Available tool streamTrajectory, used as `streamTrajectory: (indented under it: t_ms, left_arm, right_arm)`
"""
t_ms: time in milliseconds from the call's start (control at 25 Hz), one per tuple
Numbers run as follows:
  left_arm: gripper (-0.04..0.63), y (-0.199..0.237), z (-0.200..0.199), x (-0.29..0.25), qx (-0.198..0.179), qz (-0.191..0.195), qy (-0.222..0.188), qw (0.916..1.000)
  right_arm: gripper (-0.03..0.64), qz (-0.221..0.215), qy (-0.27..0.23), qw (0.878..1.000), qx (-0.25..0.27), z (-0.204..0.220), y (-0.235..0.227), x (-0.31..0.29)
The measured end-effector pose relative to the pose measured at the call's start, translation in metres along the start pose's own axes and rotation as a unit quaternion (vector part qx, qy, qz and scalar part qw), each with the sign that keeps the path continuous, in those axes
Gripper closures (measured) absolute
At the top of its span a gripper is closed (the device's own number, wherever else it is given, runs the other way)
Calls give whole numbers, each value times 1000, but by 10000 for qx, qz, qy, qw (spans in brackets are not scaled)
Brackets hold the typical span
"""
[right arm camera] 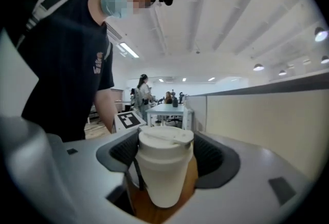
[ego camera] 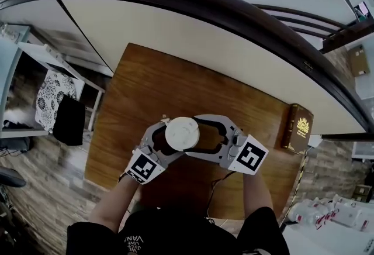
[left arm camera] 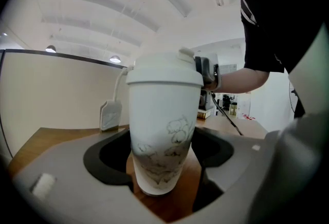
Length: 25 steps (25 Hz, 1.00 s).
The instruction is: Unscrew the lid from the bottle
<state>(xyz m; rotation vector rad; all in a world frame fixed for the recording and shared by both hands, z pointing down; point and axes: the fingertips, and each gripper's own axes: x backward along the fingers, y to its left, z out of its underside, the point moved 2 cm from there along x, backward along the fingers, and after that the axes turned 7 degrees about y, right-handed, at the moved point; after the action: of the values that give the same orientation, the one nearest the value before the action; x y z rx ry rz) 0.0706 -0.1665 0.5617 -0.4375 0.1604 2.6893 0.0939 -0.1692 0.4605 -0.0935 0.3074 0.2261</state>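
The white bottle (left arm camera: pixel 162 135) is upright over a brown wooden table (ego camera: pixel 146 84), low centre in the head view. The left gripper (ego camera: pixel 163 144) pinches the bottle body. The right gripper (ego camera: pixel 201 137) pinches the lid (ego camera: pixel 182 133). A curved pale partition (ego camera: pixel 193 43) borders the table. A dark book (ego camera: pixel 298 128) lies at its right edge. The plank floor (ego camera: pixel 41 189) shows at lower left.

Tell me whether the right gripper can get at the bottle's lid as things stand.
Yes, it looks so: the right gripper has its fingers on either side of the lid, seemingly pressing on it. Nothing stands between, and the left gripper holds the bottle lower down, clear of the lid.
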Motion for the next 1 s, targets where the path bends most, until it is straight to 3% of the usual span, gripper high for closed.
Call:
streamTrajectory:
  t_ms: [160, 320, 360, 440, 600, 720, 880, 1000]
  left_arm:
    - [225, -1, -1, -1, -6, 12, 8, 10000]
    - [225, -1, -1, -1, 14, 29, -3, 10000]
    - [225, -1, -2, 0, 41, 17, 6, 10000]
    - [225, 0, -1, 0, 85, -22, 20, 10000]
    - [225, 2, -1, 0, 139, -76, -21, 9999]
    - [225, 2, 3, 1, 44, -51, 15, 10000]
    - [225, 2, 5, 0, 90, -76, 37, 9999]
    - [225, 3, 5, 0, 116, -87, 74, 9999]
  right_arm:
    - [305, -1054, 61, 9939, 307, -3, -5, -1]
    - [305, -1969, 289, 9760, 882, 0, -7, -2]
    - [305, -2115, 384, 9715, 1000, 1, -7, -3]
    - [305, -2084, 428, 9736, 823, 0, -7, -5]
    - [302, -1075, 203, 9936, 276, -6, -10, 2]
    - [302, -82, -215, 9995, -220, -9, -5, 13]
    - [302, 1523, -668, 9834, -725, -8, 4, 19]
    - [300, 2283, -837, 9655, -933, -11, 13, 9]
